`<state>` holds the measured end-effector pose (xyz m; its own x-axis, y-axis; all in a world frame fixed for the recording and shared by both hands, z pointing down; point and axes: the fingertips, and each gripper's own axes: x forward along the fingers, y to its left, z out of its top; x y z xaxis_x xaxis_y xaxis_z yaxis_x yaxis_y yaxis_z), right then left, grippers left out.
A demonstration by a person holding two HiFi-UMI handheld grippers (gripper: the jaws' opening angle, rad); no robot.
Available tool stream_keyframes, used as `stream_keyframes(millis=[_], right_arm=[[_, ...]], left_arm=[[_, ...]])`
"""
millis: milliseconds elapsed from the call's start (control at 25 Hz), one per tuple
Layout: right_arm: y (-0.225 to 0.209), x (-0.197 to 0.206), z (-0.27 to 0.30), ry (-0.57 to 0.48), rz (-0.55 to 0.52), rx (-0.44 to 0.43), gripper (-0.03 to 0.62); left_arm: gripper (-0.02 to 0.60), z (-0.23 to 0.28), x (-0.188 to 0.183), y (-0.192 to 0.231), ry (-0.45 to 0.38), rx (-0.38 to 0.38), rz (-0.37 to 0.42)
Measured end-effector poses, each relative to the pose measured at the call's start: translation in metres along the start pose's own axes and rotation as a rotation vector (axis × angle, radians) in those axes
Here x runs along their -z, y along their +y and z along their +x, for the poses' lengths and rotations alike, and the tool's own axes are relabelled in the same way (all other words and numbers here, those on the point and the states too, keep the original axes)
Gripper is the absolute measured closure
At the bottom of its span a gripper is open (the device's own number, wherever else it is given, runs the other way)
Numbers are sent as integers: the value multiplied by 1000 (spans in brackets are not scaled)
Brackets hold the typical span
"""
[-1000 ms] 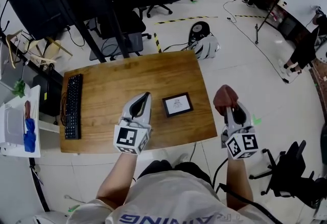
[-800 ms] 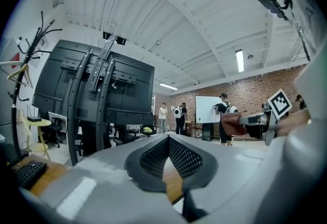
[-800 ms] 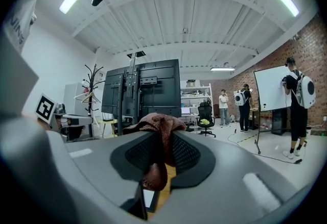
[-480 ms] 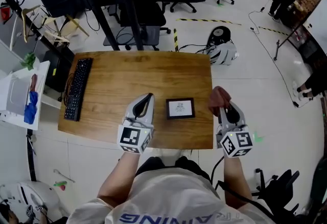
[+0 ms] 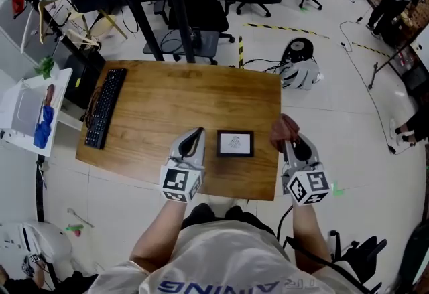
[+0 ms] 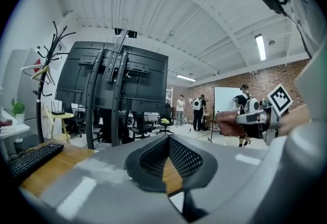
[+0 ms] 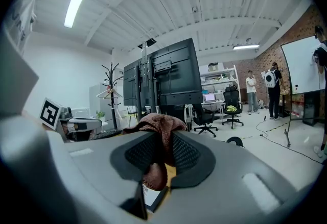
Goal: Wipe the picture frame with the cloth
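My left tool (image 5: 196,133) hangs clenched on nothing over the near part of the table (image 5: 167,95). Just right of it the picture frame (image 5: 235,143) lies flat. At the table's right edge my right tool (image 5: 290,143) grips the reddish-brown cloth (image 5: 283,128).

The table (image 5: 167,105) is warm wood with visible grain and a soft sheen. The cloth (image 5: 285,128) looks rough and knitted. The picture frame (image 5: 235,143) has a dark matt border round a white sheet (paper, it seems). The left gripper (image 5: 196,132) and right gripper (image 5: 292,145) have smooth matt grey plastic shells, and their pads (image 6: 152,159) are black with a mesh texture.
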<state>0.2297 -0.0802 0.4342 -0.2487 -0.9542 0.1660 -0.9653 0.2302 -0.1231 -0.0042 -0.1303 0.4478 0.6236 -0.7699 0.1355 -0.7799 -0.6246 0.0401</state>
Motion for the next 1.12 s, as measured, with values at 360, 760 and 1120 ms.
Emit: stream_keyframes(millis=[360, 760, 1120], right_arm=[[7, 9, 10, 26, 2, -22, 511], [16, 13, 16, 47, -4, -46, 511], [17, 18, 19, 67, -10, -59, 511]], left_arm=[[578, 12, 56, -10, 111, 28, -38], [577, 25, 138, -29, 276, 86, -19], [577, 37, 201, -35, 425, 117, -12]])
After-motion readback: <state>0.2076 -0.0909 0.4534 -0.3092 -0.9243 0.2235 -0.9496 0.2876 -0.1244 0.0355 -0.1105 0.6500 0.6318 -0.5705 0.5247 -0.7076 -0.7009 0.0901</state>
